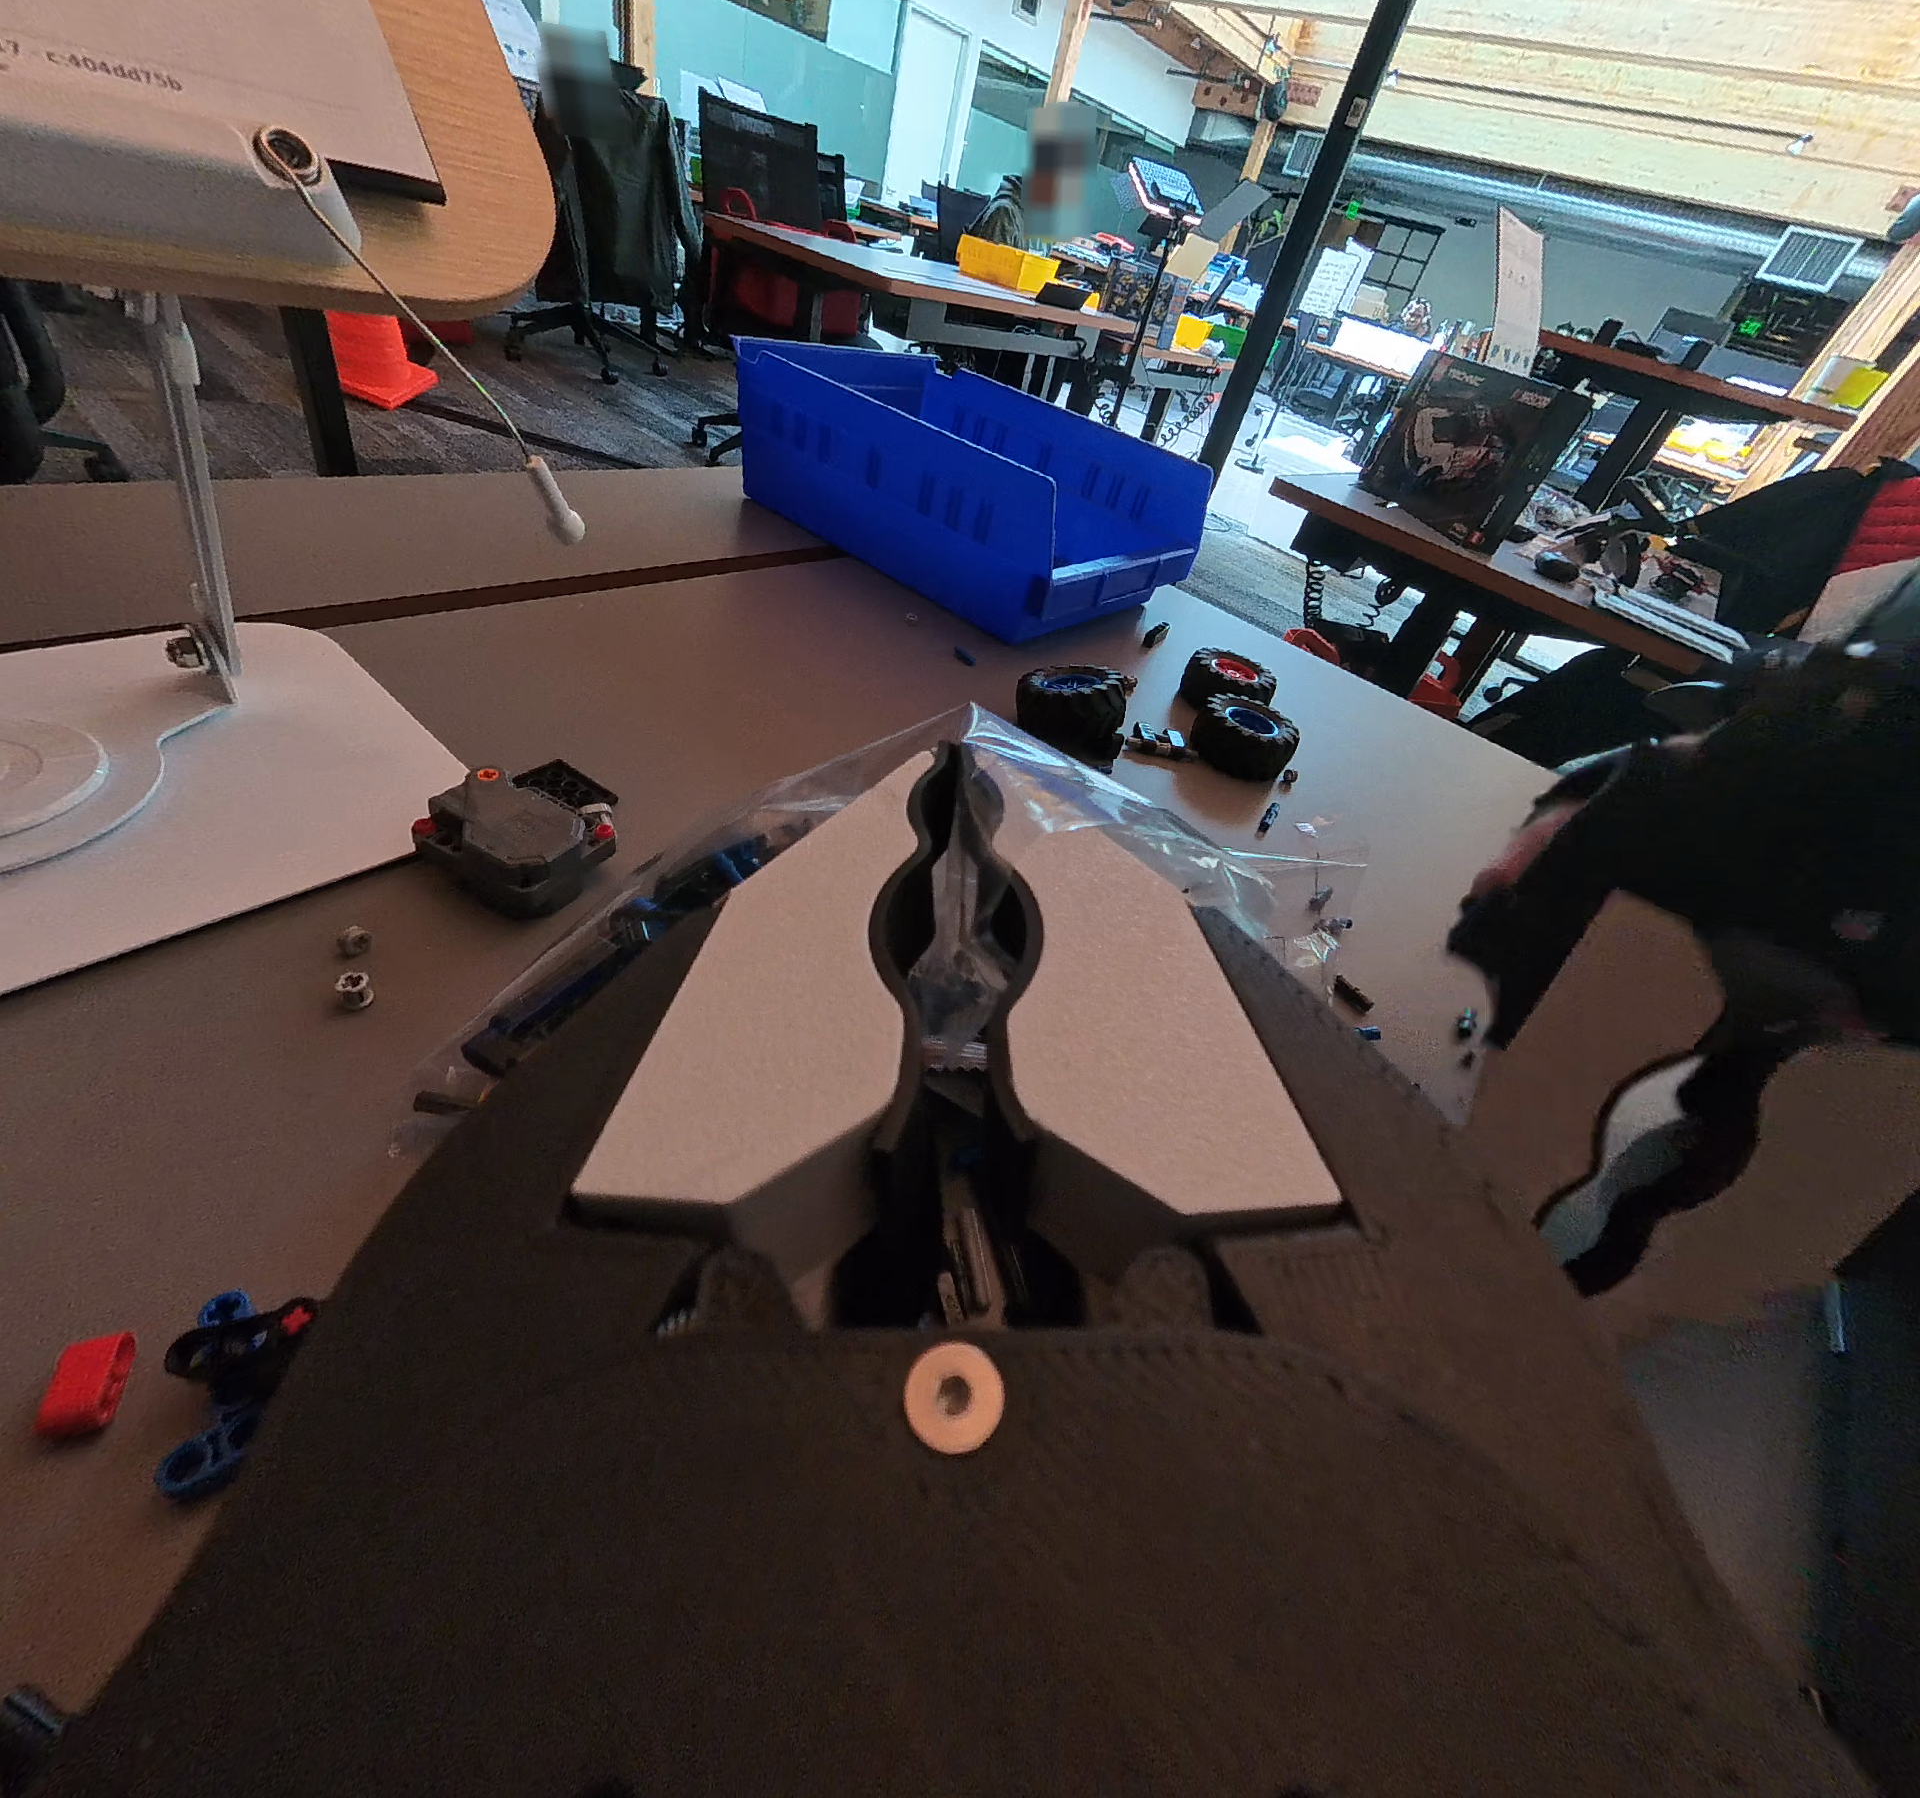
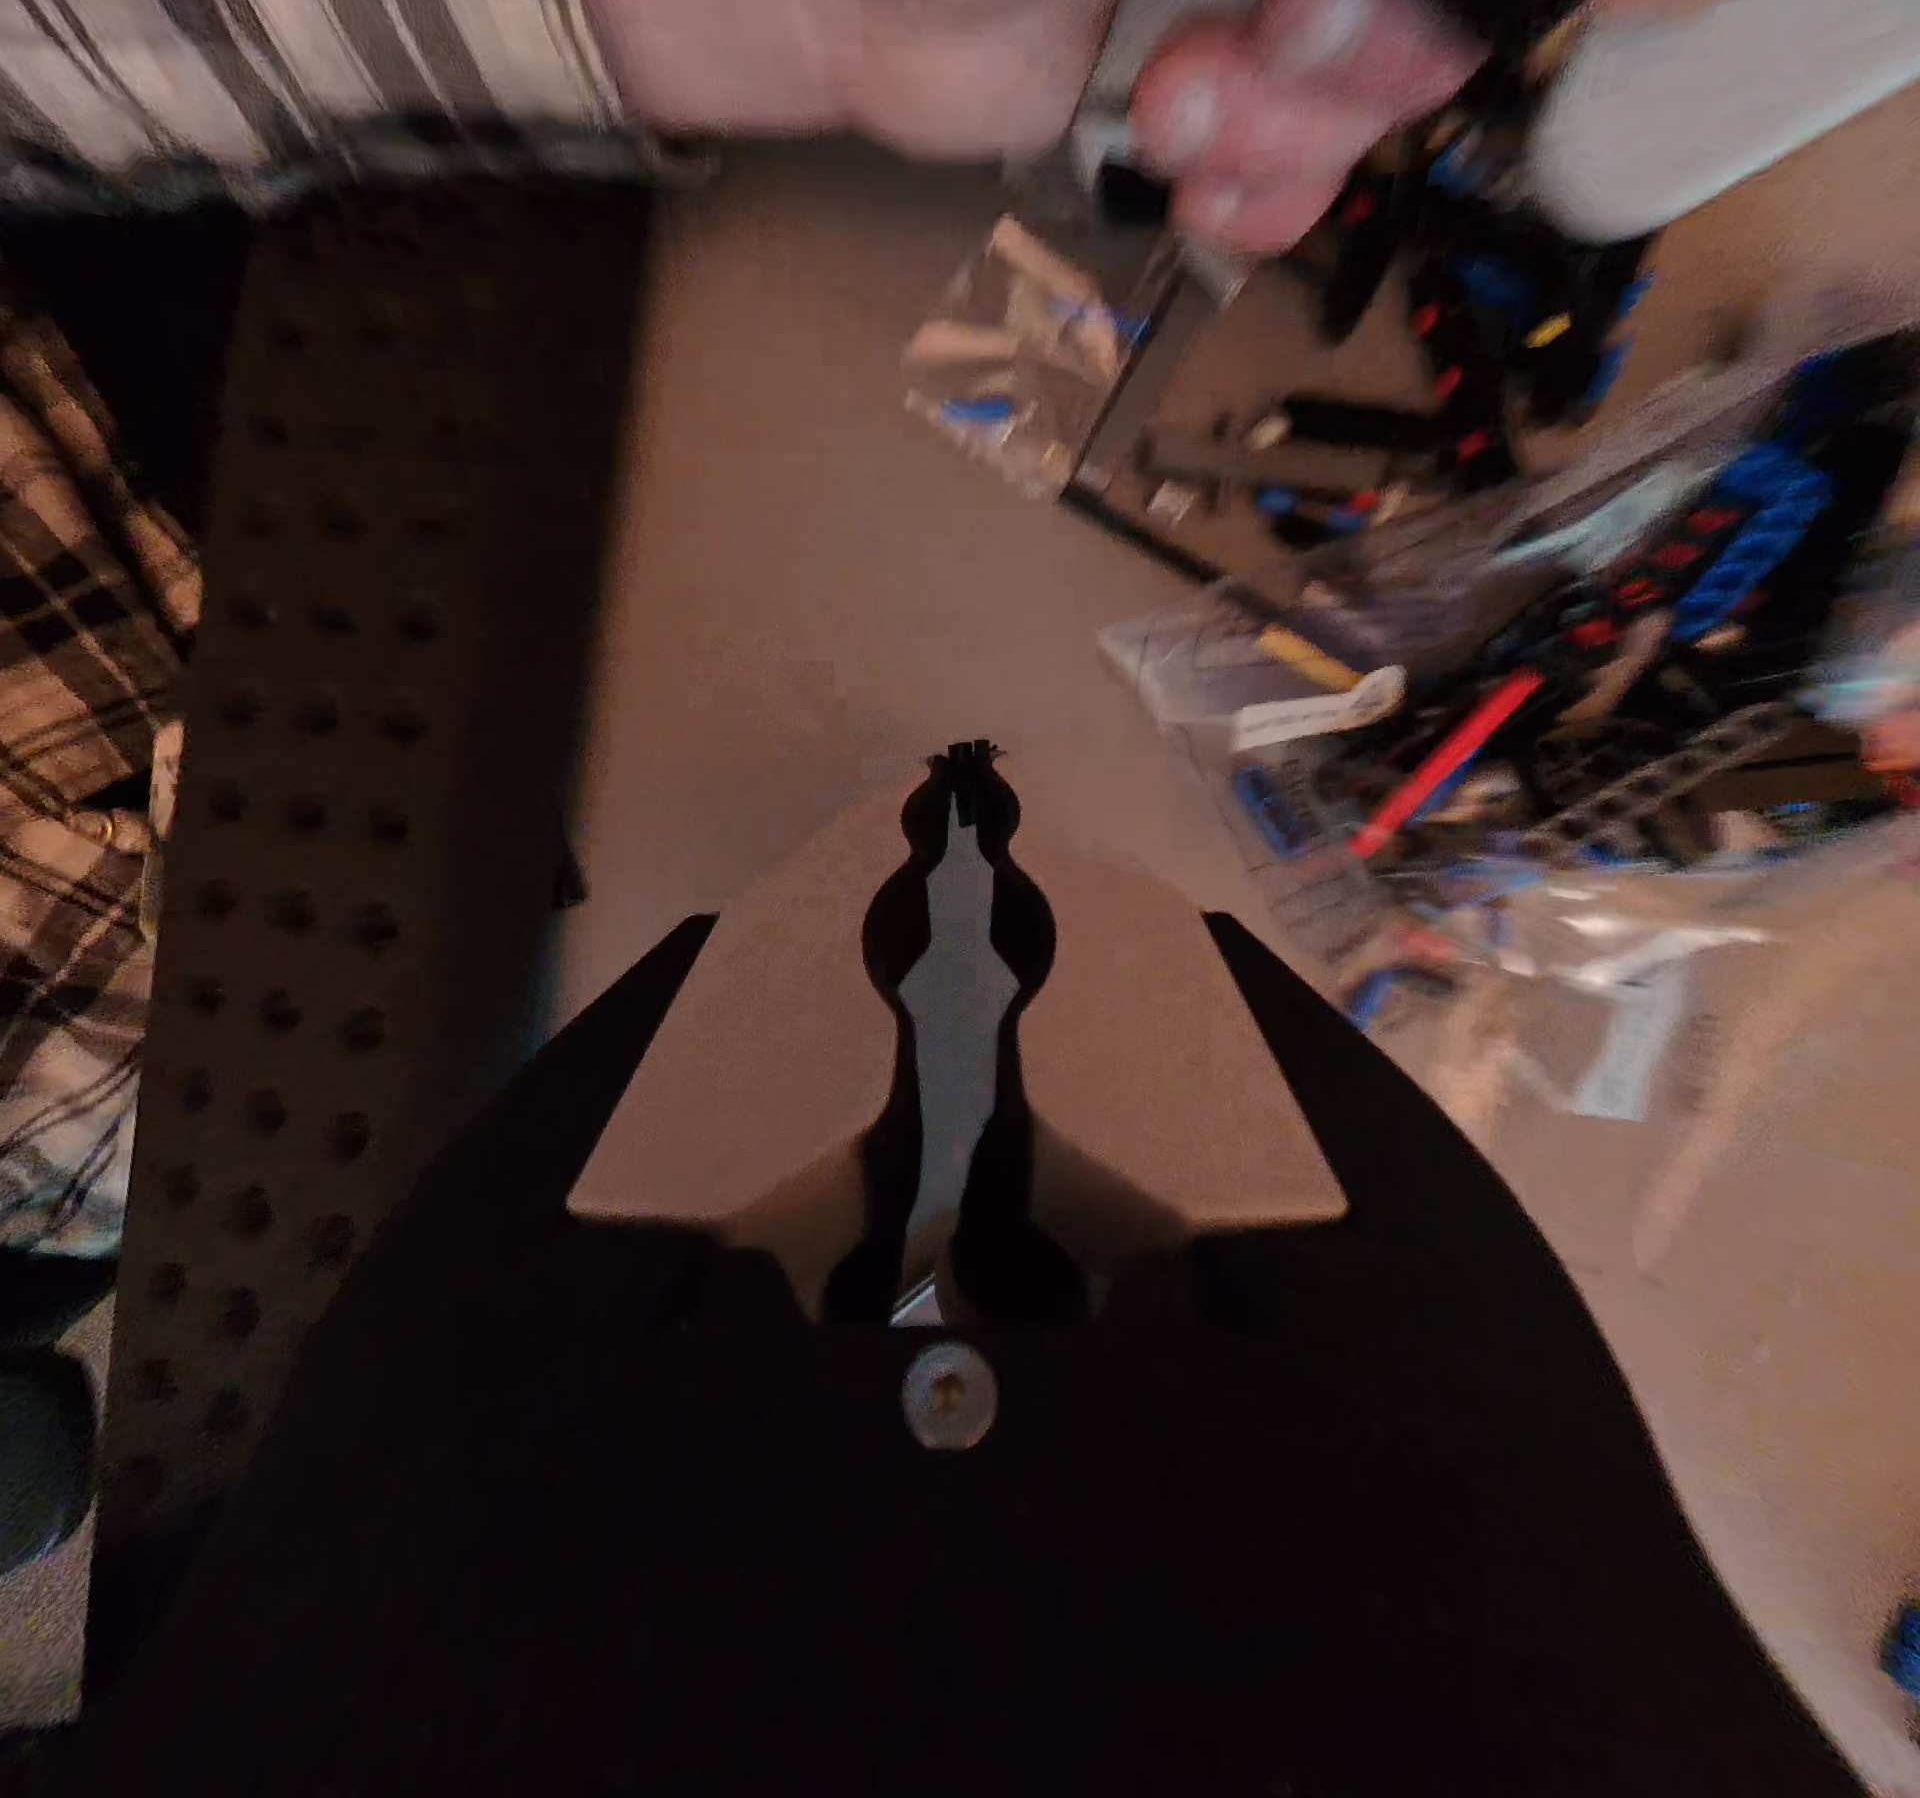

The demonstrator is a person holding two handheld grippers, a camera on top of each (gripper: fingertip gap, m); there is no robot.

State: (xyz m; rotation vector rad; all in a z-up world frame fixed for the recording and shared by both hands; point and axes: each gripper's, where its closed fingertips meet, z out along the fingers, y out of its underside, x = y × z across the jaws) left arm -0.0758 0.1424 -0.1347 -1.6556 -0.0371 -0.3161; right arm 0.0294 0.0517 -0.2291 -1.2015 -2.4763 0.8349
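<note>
Pinching, left gripper (image 1: 961,792): its two black fingers are pressed together on a clear plastic bag of small blue and black building pieces (image 1: 665,927); the bag's film runs up between the fingers and spreads out to either side of the tips.
Left of left gripper: a dark grey motor-like block with red pins (image 1: 516,839) lies on the grey table (image 1: 675,668), touching the edge of a flat white stand base (image 1: 177,803); two small grey bushes (image 1: 353,964) lie nearer the camera; a red connector piece (image 1: 86,1382) and a cluster of blue and black pieces (image 1: 234,1374) sit close beside the gripper body.
Ahead of left gripper: three black knobbly toy tyres (image 1: 1153,714), and beyond them an open blue plastic bin (image 1: 966,491).
Right of left gripper: the right gripper (image 1: 1662,1083) shows blurred at the edge.
Right gripper (image 2: 966,782): fingers nearly closed, nipping a small black piece (image 2: 968,787) at the very tips, above bare table.
Left of right gripper: a dark panel with rows of holes (image 2: 312,709).
Ahead and right of right gripper: blurred bags and loose blue, red and black parts (image 2: 1558,605); a person's hand (image 2: 1278,86) shows blurred at the top.
</note>
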